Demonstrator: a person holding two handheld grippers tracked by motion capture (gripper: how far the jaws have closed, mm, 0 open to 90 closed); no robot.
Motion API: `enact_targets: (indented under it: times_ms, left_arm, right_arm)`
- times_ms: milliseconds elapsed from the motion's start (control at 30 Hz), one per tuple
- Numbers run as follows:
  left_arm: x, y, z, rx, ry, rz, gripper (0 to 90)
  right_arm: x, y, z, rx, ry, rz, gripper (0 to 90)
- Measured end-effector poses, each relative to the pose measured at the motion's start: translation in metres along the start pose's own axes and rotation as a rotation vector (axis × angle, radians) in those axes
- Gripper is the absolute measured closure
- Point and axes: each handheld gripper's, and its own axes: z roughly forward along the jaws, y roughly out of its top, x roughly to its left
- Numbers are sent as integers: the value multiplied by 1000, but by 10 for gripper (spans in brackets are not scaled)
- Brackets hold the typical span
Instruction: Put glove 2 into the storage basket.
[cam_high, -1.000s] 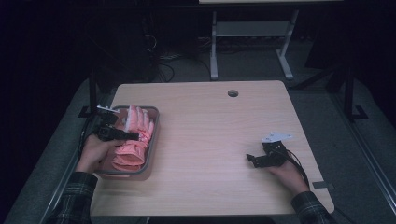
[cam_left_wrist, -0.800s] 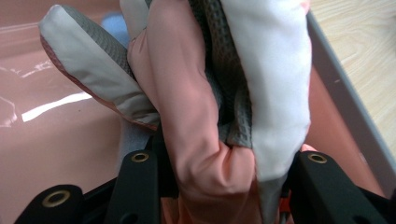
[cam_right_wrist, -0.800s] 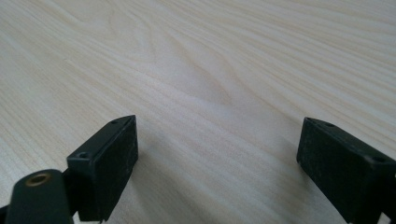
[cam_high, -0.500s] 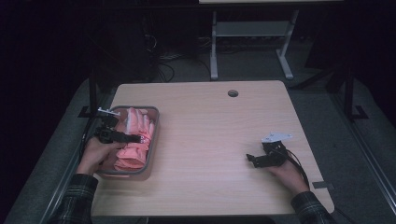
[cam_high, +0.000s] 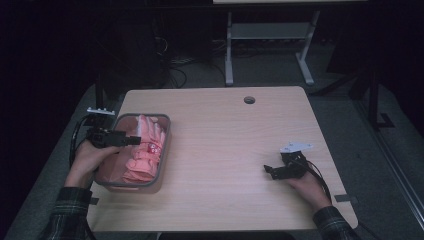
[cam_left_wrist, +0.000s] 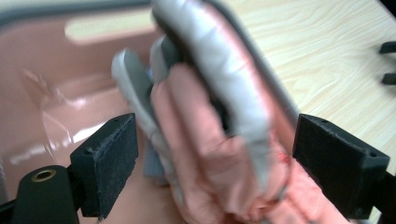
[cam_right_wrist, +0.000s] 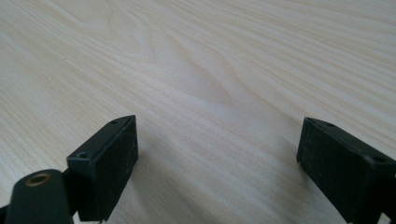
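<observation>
Both tools apart: left tool (cam_high: 134, 140) w/ jaws just opened over pink gloves (cam_left_wrist: 219, 154) in bin (cam_high: 162, 150), letting go; right tool (cam_high: 270, 171) idle on bench (cam_high: 235, 150), nothing betw jaws.

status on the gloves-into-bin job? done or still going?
Looks close to done. Pink-and-grey work gloves lie piled in the grey plastic bin. Left gripper, above the pile, has just been opening; gloves sit between its jaws, unpinched. Right gripper rests open on the bare light wooden table. Left: pulling clear.
</observation>
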Motion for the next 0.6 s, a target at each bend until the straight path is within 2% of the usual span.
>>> enact_targets:
  times_ms: [167, 267, 333, 467, 600]
  left_arm:
    - [-23, 13, -8, -57, -19, 60, 137]
    - [-38, 19, -9, -82, -48, 99, 137]
    - [-50, 21, -5, -92, -65, 125, 137]
    - [-75, 22, 8, -83, -97, 174, 138]
    - [-95, 20, 23, -80, -128, 202, 140]
  right_arm:
    - [0, 0, 0, 1, 0, 0, 120]
    - [0, 0, 0, 0, 0, 0, 120]
    - [0, 0, 0, 0, 0, 0, 120]
    - [0, 0, 0, 2, -1, 1, 112]
    - [1, 0, 0, 3, -2, 1, 109]
